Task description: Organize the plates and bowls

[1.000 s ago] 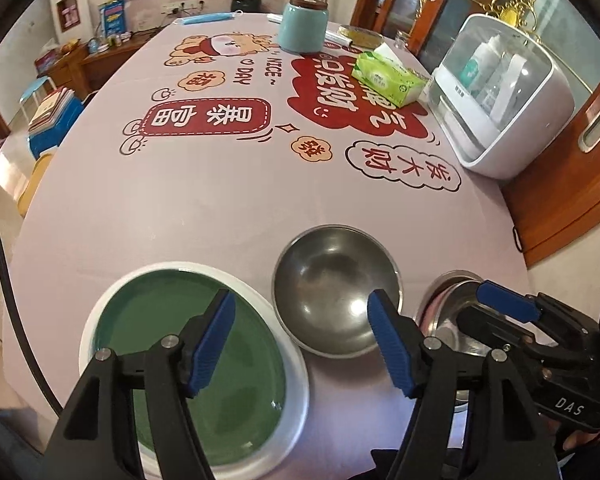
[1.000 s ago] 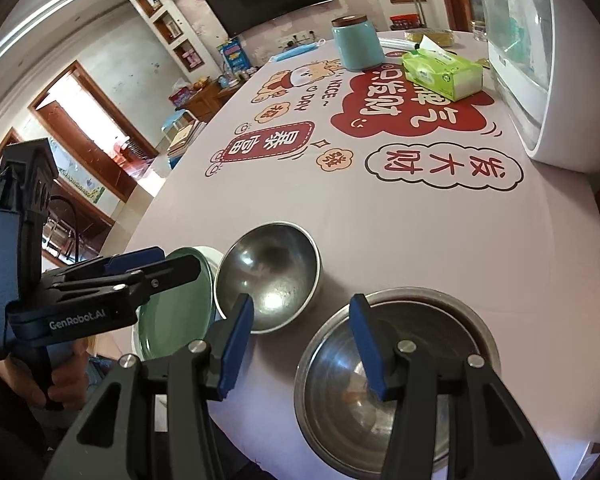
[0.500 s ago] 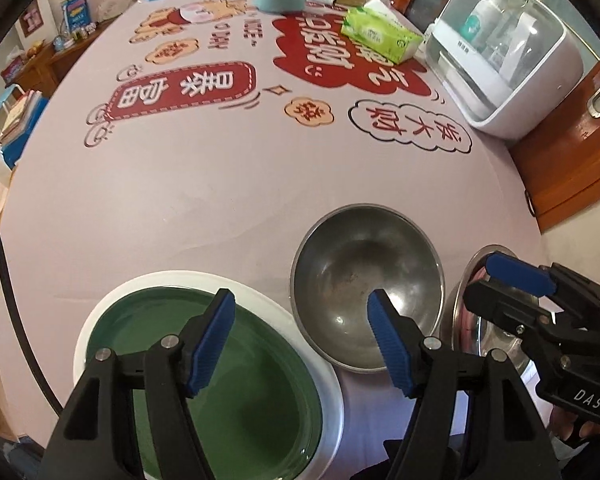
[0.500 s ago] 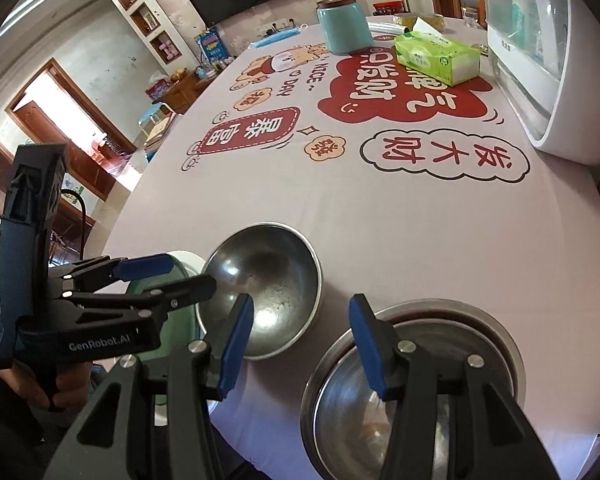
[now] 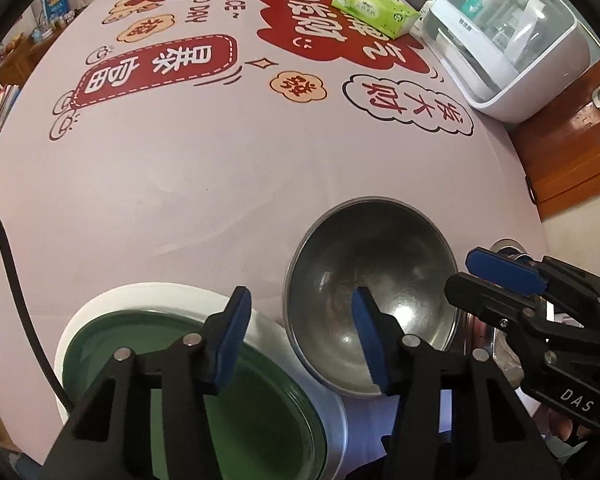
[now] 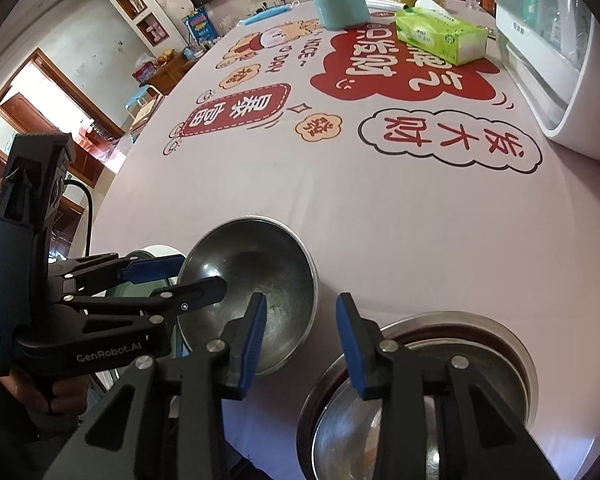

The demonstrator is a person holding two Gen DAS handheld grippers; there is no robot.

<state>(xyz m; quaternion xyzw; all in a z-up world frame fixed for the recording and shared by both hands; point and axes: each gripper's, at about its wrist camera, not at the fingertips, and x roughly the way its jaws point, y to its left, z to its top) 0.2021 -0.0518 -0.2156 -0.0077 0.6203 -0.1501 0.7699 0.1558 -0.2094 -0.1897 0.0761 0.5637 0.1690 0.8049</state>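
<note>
A small steel bowl point(image 5: 372, 264) point(image 6: 260, 264) stands near the table's front edge. Left of it lies a green plate point(image 5: 112, 360) with a white rim. On its right is a wide steel bowl point(image 6: 480, 336) that seems to hold another steel dish. My left gripper point(image 5: 300, 340) point(image 6: 172, 280) straddles the small bowl's left rim, one finger inside and one over the green plate. Its jaws are closing, and the pads do not press on the rim. My right gripper point(image 6: 302, 340) point(image 5: 500, 276) hangs over the small bowl's right rim, jaws closing with a gap on both sides.
Farther back on the printed pink tablecloth point(image 5: 220, 168) are a green tissue pack point(image 5: 374, 12), a teal canister point(image 6: 338, 0) and a white cabinet with a clear door point(image 5: 508, 48). A black cable point(image 5: 16, 300) hangs at the left. A hand point(image 6: 40, 396) holds the left gripper's handle.
Both grippers have sunk toward the small steel bowl, which now looks larger. The fingers of both have drawn closer together. The bowls and the plate have not moved.
</note>
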